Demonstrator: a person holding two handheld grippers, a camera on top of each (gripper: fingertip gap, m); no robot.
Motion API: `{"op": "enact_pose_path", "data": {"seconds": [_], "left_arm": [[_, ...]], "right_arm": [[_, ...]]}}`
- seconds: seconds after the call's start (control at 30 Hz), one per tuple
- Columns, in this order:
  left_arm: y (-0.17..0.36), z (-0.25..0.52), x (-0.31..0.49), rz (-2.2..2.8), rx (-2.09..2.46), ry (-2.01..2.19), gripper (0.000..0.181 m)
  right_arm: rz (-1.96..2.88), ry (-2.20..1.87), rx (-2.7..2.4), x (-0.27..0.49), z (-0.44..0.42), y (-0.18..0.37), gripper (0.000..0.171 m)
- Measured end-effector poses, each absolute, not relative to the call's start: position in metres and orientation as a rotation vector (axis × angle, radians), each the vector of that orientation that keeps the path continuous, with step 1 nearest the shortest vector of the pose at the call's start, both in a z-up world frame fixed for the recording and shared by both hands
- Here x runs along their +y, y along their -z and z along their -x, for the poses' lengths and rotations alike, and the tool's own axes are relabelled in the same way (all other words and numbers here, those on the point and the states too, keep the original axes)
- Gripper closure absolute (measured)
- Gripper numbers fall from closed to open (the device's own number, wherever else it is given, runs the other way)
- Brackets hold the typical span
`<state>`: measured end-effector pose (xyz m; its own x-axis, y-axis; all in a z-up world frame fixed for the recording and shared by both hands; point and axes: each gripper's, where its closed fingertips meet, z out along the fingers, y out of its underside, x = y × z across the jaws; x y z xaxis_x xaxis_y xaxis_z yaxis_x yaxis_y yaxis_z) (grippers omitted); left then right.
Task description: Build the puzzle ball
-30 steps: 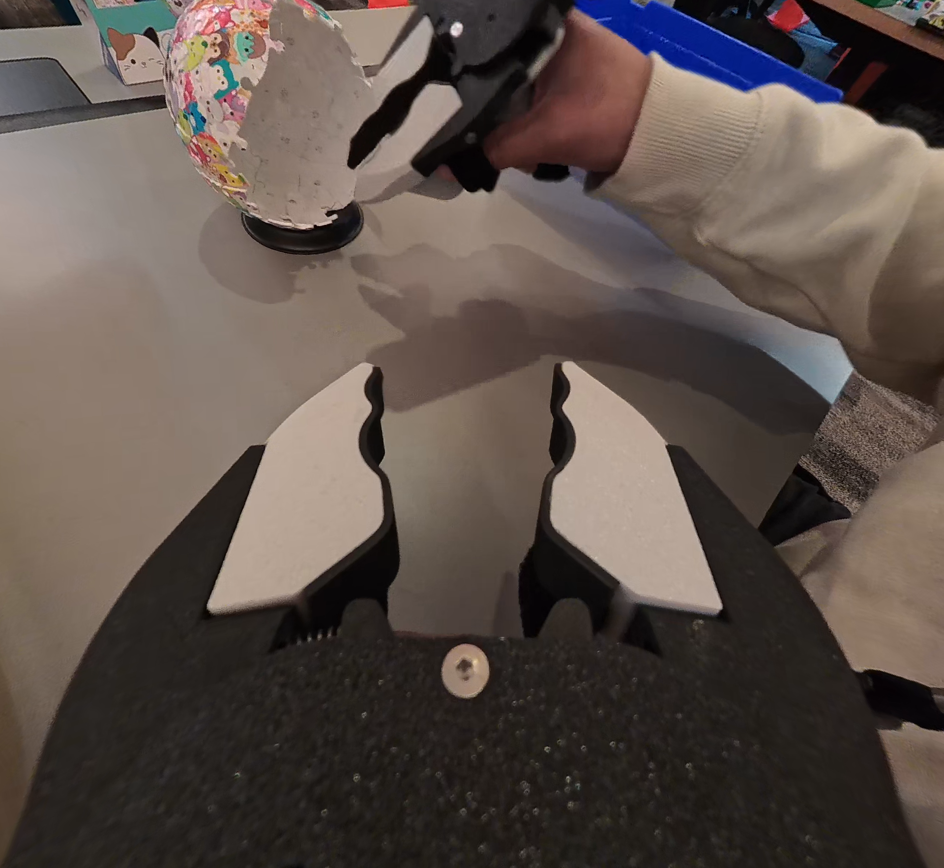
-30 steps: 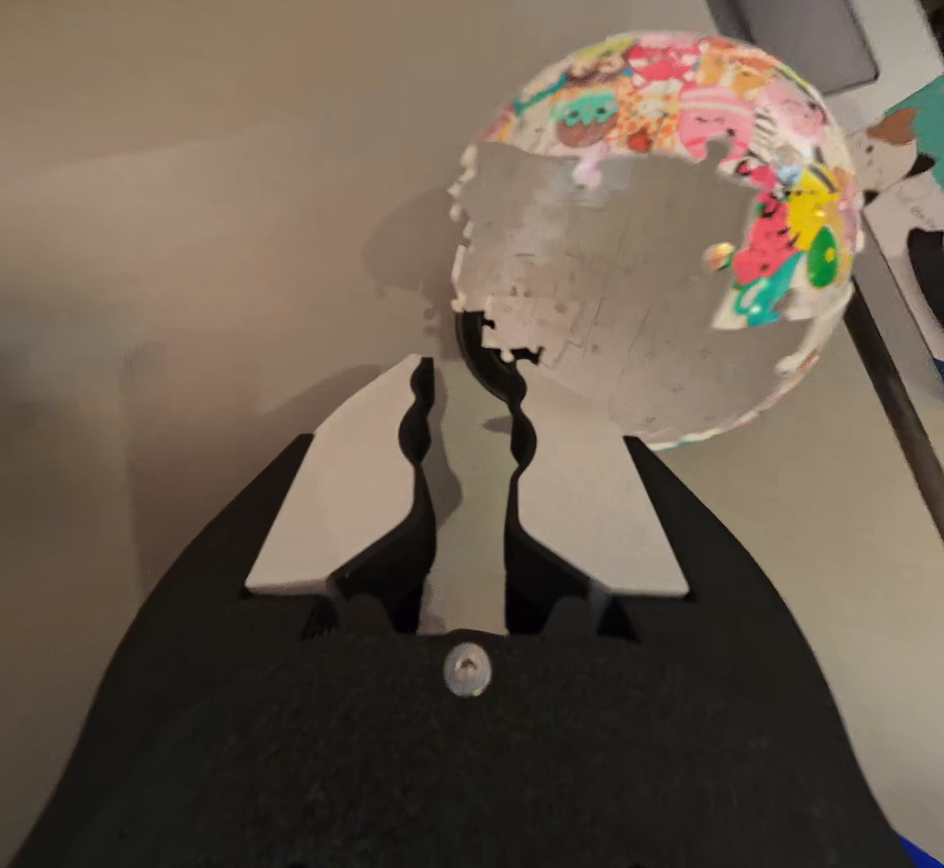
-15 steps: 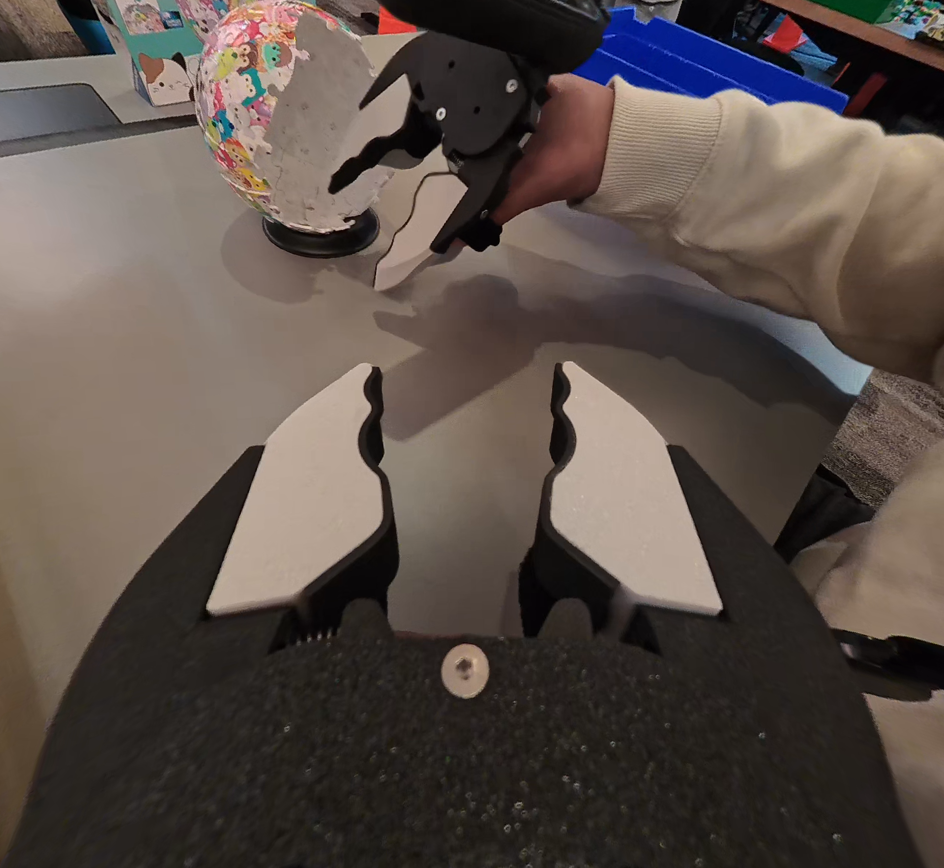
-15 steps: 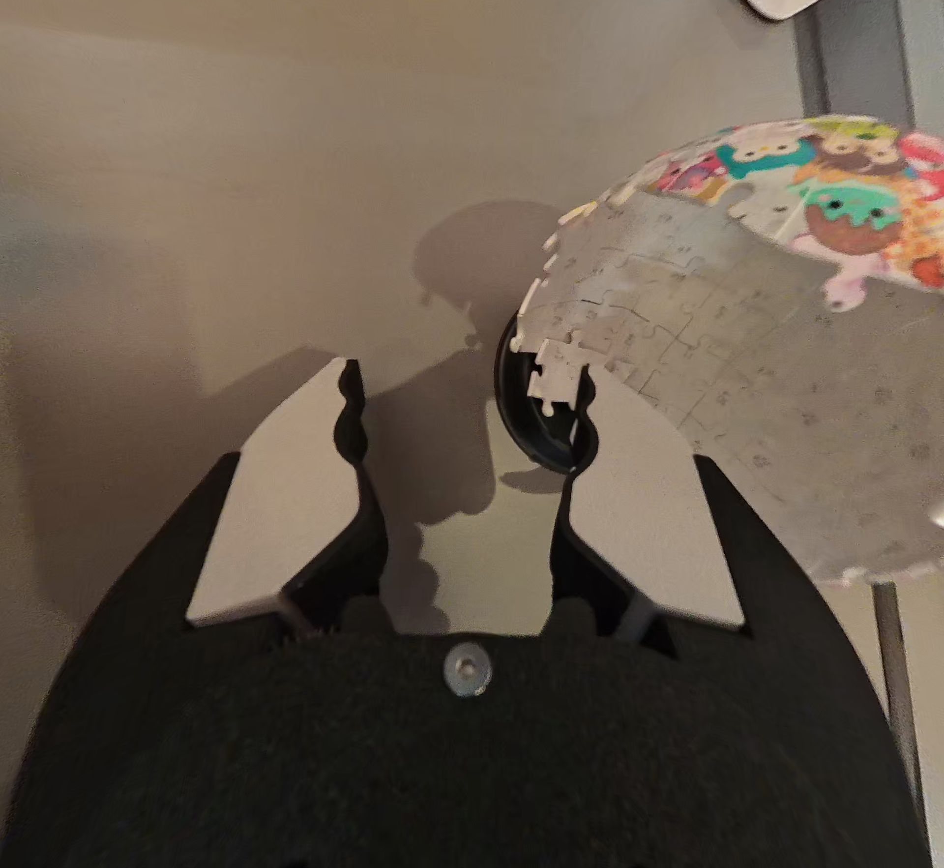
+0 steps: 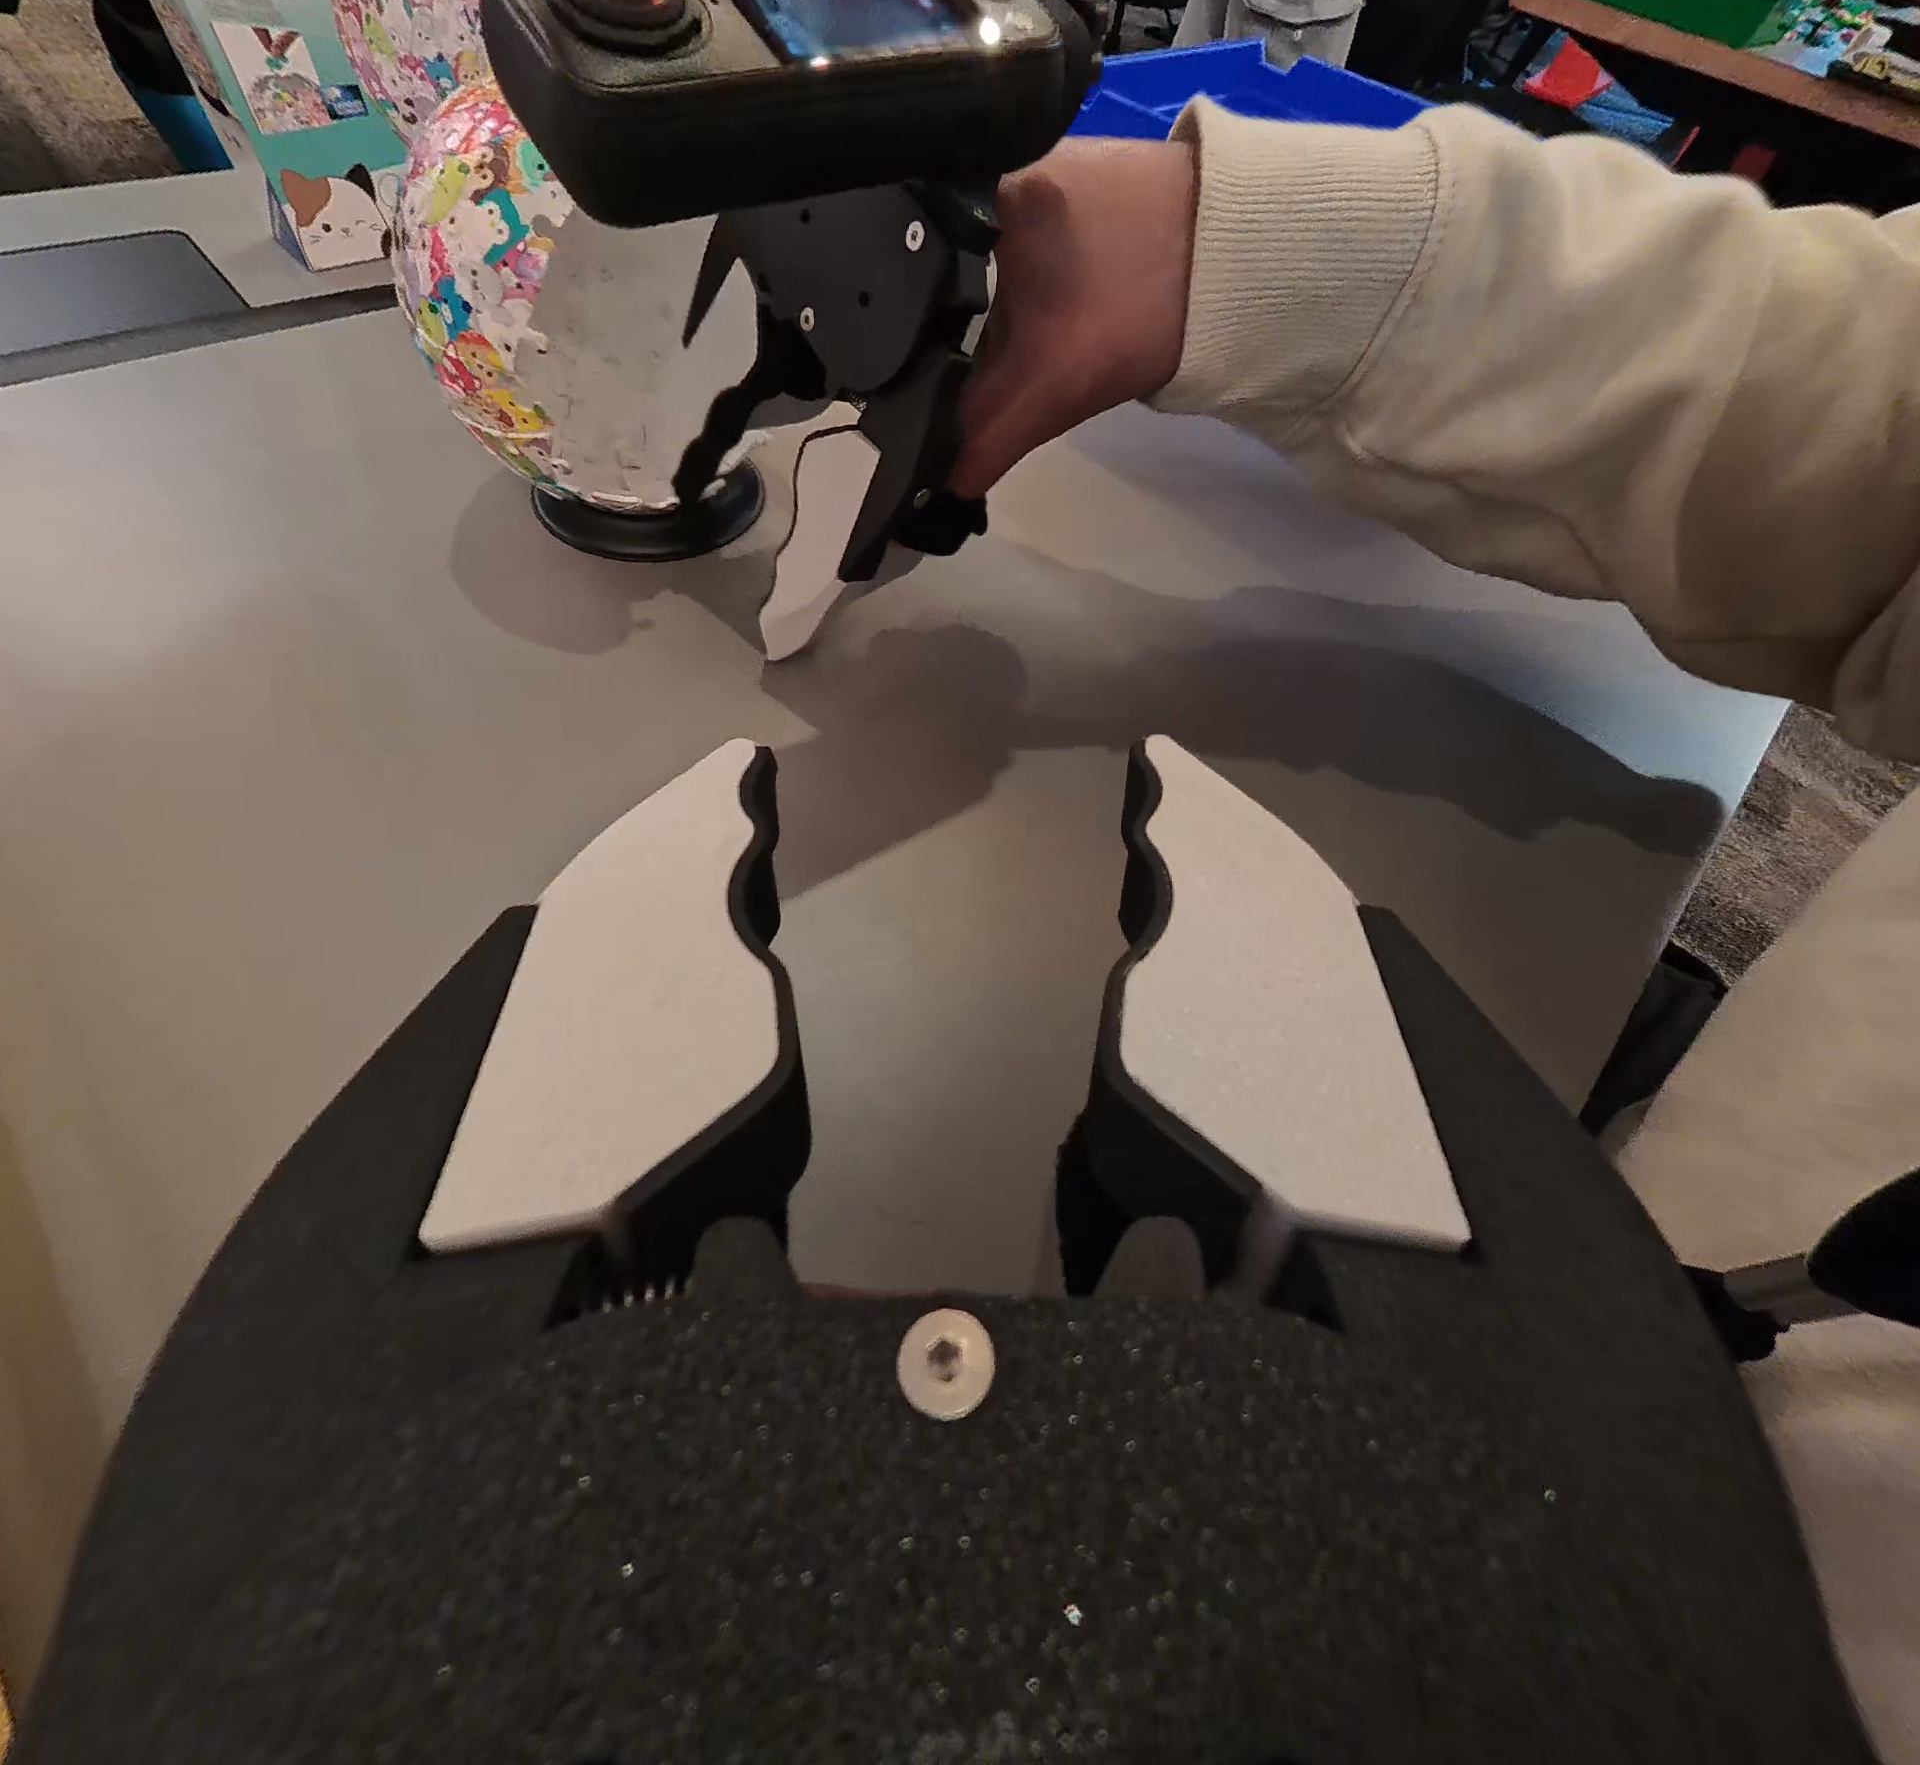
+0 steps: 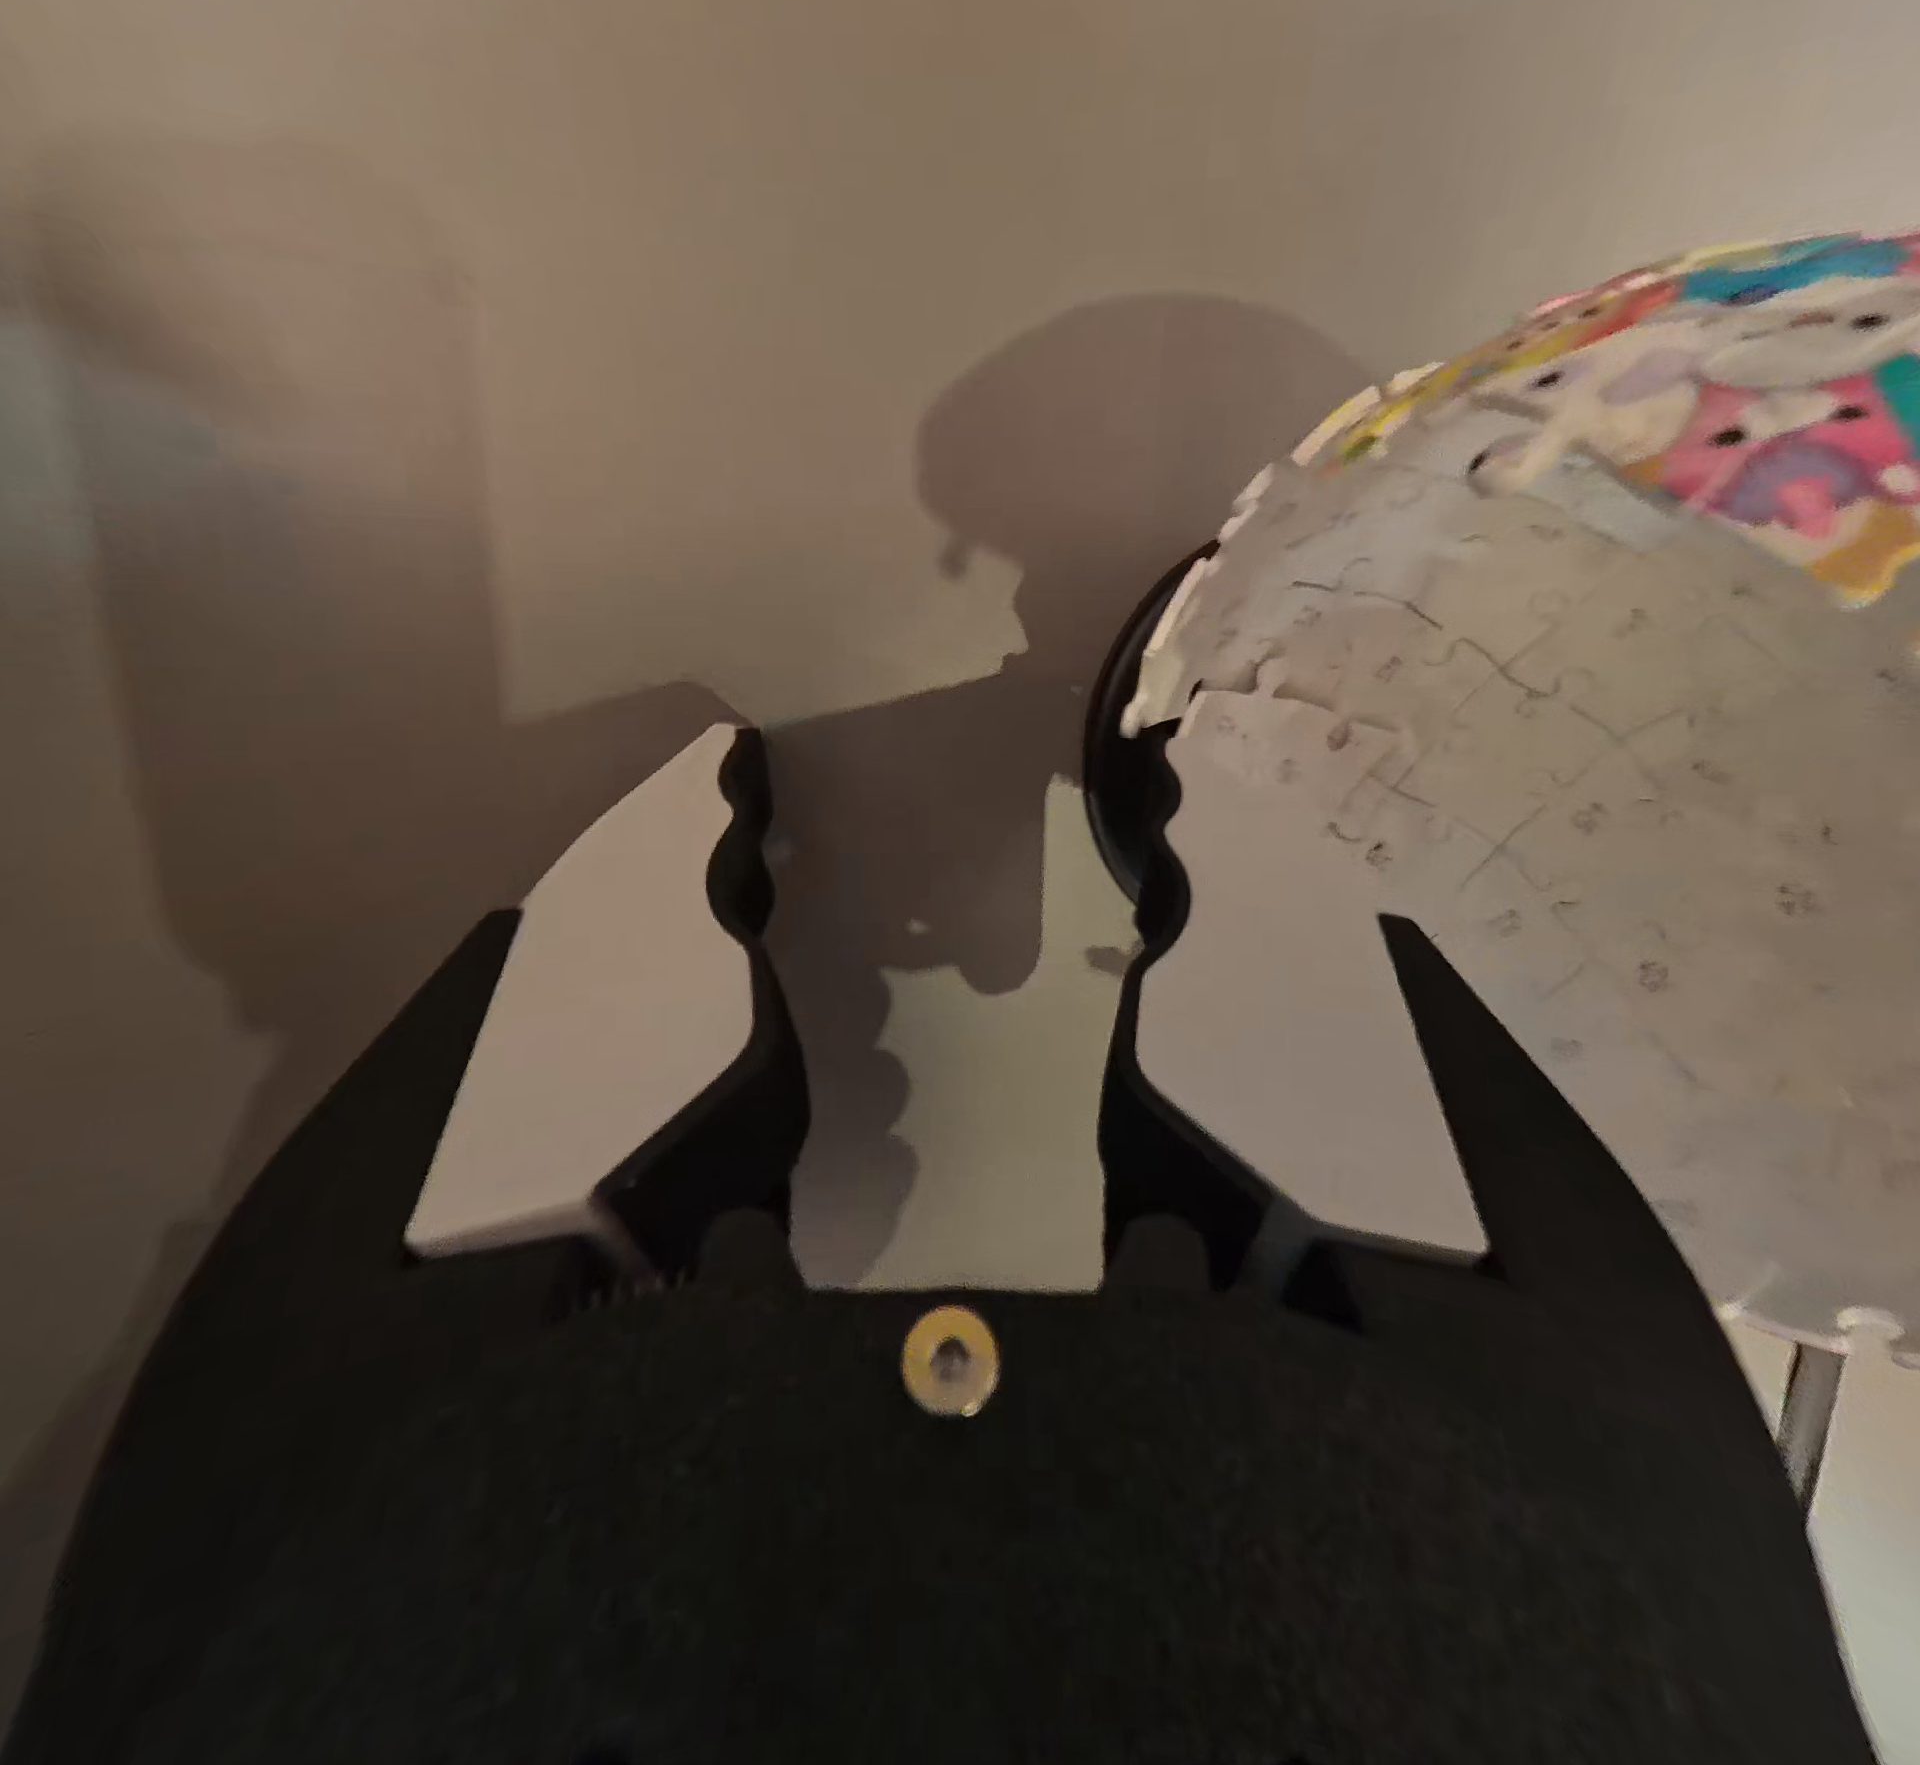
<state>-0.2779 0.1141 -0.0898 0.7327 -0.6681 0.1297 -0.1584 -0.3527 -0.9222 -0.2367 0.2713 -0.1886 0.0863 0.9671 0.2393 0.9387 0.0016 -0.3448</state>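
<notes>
Grey table [image 5: 260, 676] bearing the half-built puzzle ball [image 5: 520, 333] on its black ring stand [image 5: 644, 526]; right gripper [image 6: 951, 759] beside it, fingers wide, empty; left gripper [image 5: 951, 759] well apart, fingers likewise wide; puzzle box [image 5: 281, 22] behind

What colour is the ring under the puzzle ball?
Black stand, clearest in the left wrist view.

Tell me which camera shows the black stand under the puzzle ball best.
The left wrist view: the stand shows as a near-whole ring on the table beneath the puzzle ball. The right wrist view shows only a dark sliver.
</notes>
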Motion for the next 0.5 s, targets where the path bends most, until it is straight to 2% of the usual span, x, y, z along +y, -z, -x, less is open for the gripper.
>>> {"op": "enact_pose_path", "data": {"seconds": [0.23,0.33,0.5], "left_arm": [[0.087,0.283,0.113,1.883,0.622,0.603,0.118],[0.085,0.286,0.113,1.874,0.615,0.59,0.118],[0.082,0.291,0.113,1.857,0.6,0.573,0.118]], "right_arm": [[1.956,-0.063,-1.936,0.265,0.228,0.187,0.106],[1.928,0.084,-1.903,0.277,0.226,0.179,0.103],[1.874,0.299,-1.955,0.286,0.216,0.174,0.111]]}}
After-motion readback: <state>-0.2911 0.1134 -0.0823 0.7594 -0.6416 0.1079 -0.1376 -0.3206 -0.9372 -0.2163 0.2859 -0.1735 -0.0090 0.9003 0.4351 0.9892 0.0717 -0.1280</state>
